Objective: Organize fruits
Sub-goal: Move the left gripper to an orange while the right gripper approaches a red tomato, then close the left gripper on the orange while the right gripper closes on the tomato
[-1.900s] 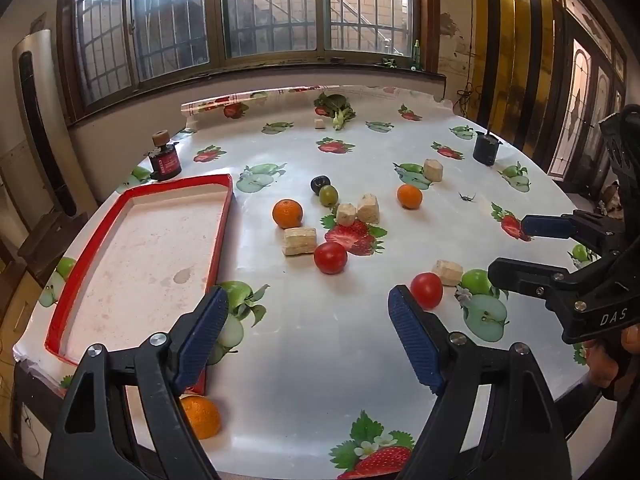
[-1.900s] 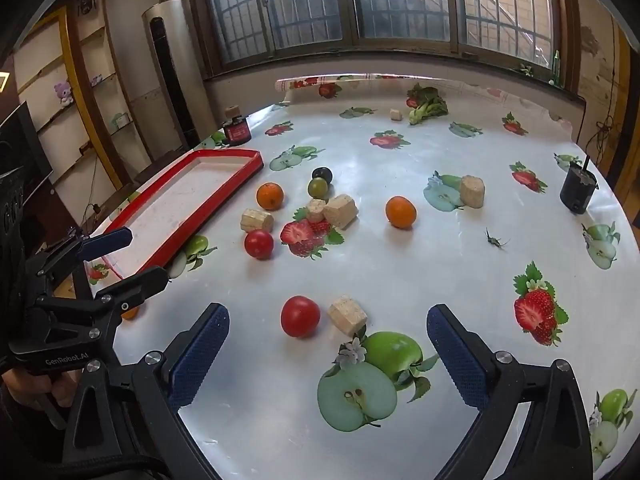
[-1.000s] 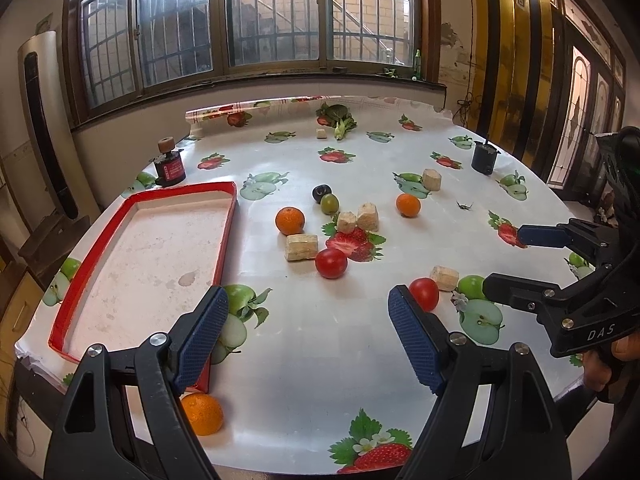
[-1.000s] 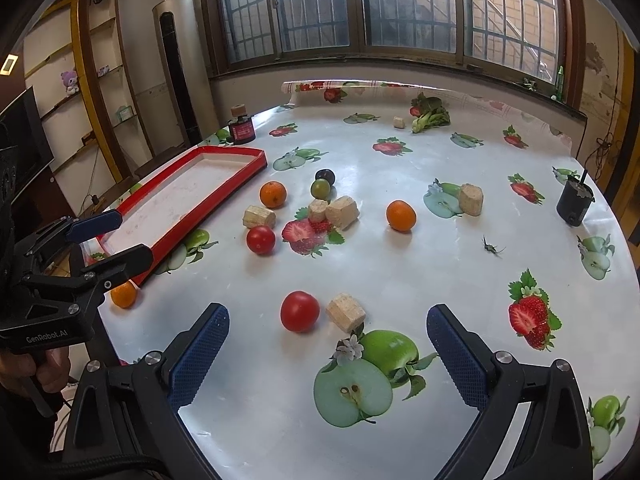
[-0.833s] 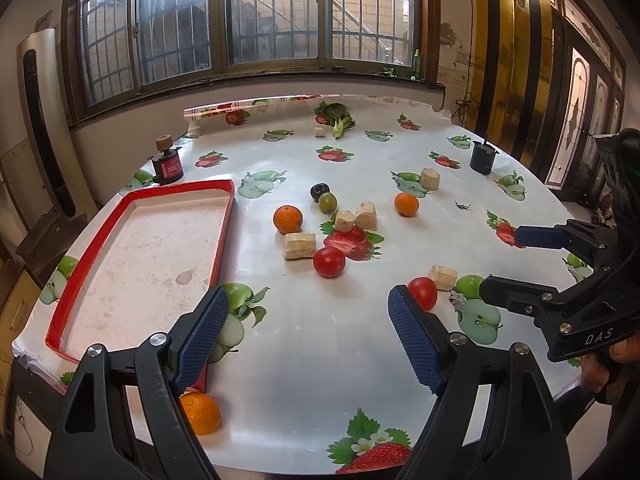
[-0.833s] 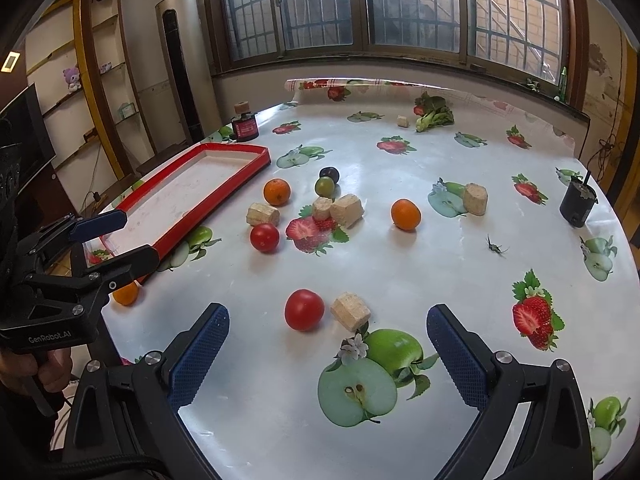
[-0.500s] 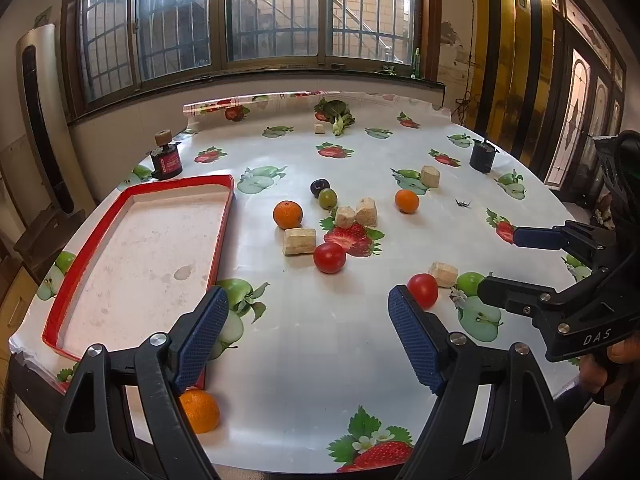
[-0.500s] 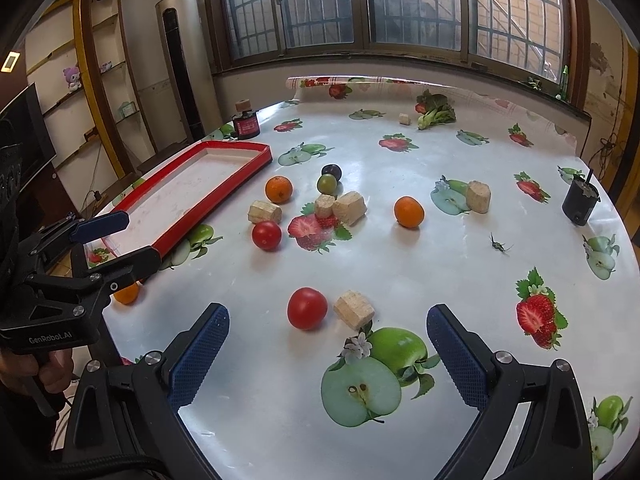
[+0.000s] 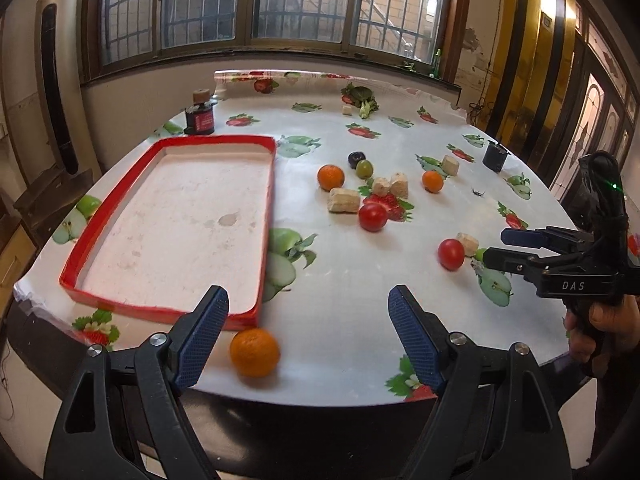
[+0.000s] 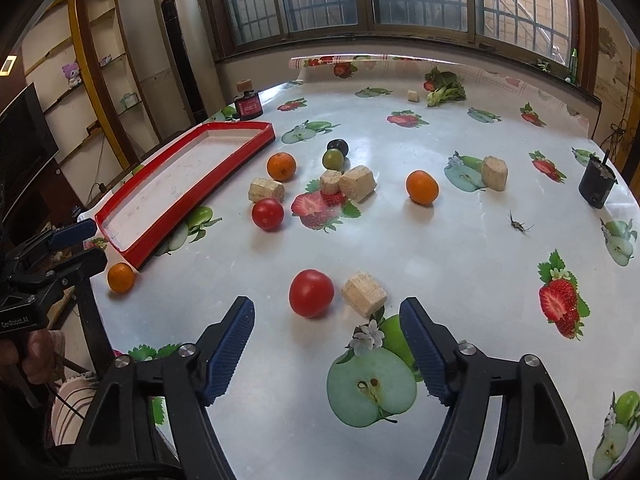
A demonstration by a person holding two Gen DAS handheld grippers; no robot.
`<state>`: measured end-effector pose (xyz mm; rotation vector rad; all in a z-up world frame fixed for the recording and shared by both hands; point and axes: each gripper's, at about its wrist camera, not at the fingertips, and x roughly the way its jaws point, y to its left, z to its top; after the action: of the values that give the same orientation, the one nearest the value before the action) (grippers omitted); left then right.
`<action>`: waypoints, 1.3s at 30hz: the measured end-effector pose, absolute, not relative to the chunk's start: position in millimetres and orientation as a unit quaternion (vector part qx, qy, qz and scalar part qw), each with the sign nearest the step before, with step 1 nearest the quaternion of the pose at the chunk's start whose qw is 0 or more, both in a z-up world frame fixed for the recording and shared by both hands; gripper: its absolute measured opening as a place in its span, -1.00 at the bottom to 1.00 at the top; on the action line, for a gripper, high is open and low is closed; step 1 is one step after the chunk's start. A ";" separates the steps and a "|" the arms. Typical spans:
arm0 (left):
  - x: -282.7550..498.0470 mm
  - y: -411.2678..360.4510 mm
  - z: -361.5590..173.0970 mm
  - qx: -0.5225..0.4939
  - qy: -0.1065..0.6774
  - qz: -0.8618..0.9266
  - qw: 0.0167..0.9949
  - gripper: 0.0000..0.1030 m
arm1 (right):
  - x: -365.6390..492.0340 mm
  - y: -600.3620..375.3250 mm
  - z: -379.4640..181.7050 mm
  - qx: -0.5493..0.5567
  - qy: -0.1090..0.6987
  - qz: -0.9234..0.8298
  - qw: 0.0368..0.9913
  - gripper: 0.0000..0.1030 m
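Observation:
My left gripper (image 9: 310, 336) is open over the table's near edge, and an orange (image 9: 255, 352) lies between its fingers, closer to the left one and just off the near corner of the empty red tray (image 9: 268, 216). My right gripper (image 10: 326, 354) is closing with nothing between its jaws; a tomato (image 10: 311, 293) sits just ahead of it beside a beige block (image 10: 364, 293). Further out lie a second tomato (image 10: 267, 213), two oranges (image 10: 281, 166) (image 10: 422, 187), a dark plum (image 10: 337, 146) and a green fruit (image 10: 333, 159).
More beige blocks (image 10: 352, 184) lie among the fruit on the fruit-print tablecloth. A red-labelled jar (image 9: 199, 116) stands behind the tray, a black cup (image 10: 597, 186) at the right, leafy greens (image 10: 444, 90) at the back. A small insect-like thing (image 10: 518, 224) lies near the cup.
My left gripper has swung left toward the tray's near corner, so the orange now lies between its fingers. The right gripper's jaws have narrowed; it has hardly moved.

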<state>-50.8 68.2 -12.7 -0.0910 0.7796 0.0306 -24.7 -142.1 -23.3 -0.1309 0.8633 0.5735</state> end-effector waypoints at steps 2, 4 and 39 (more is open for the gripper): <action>-52.9 76.7 -18.5 -0.052 0.389 0.024 0.920 0.60 | -25.6 -138.5 -26.8 -0.059 0.413 0.283 0.864 0.46; -51.5 80.5 -24.3 -0.055 0.400 0.028 0.914 0.60 | -26.1 -132.6 -31.1 -0.059 0.415 0.292 0.860 0.46; -36.4 73.9 -42.1 -0.079 0.404 -0.018 0.911 -0.39 | -10.1 -92.8 -36.1 -0.075 0.436 0.311 0.841 -0.39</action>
<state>-36.4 73.9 -42.1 -0.1639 0.8325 -0.0371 -10.1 -92.8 -36.1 -0.1580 0.9222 0.6567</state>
